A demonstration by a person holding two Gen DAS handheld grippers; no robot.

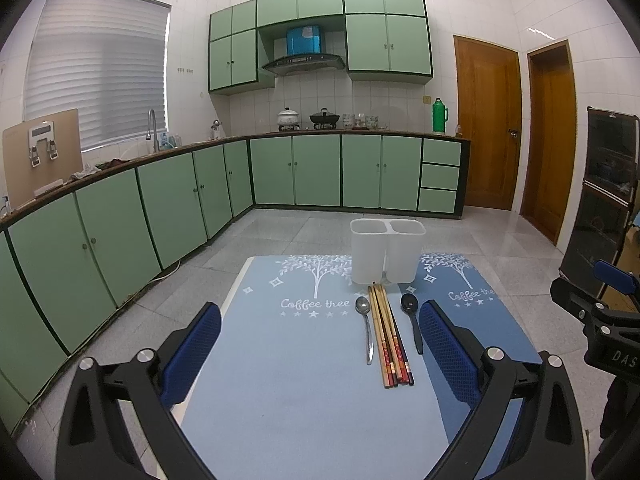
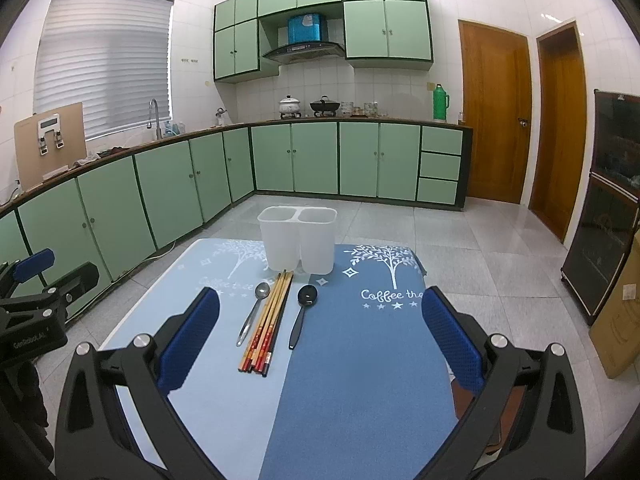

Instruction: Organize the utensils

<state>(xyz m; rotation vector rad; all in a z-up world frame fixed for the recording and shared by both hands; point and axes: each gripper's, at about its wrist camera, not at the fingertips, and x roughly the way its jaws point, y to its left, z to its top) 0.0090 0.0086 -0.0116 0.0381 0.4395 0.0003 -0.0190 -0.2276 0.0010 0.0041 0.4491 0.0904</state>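
Note:
A white two-compartment holder (image 1: 387, 251) (image 2: 298, 239) stands upright and empty at the far end of the table. In front of it lie a metal spoon (image 1: 366, 326) (image 2: 253, 312), a bundle of several chopsticks (image 1: 389, 336) (image 2: 267, 322) and a black spoon (image 1: 413, 318) (image 2: 302, 314), side by side. My left gripper (image 1: 320, 356) is open and empty, held above the mat, near the chopsticks' handle ends. My right gripper (image 2: 320, 350) is open and empty, to the right of the utensils.
The table carries a light blue mat (image 1: 288, 380) and a darker blue mat (image 2: 360, 380). Green kitchen cabinets (image 1: 160, 208) line the left and back. A dark cabinet (image 2: 608, 208) and a cardboard box (image 2: 620, 312) stand at the right.

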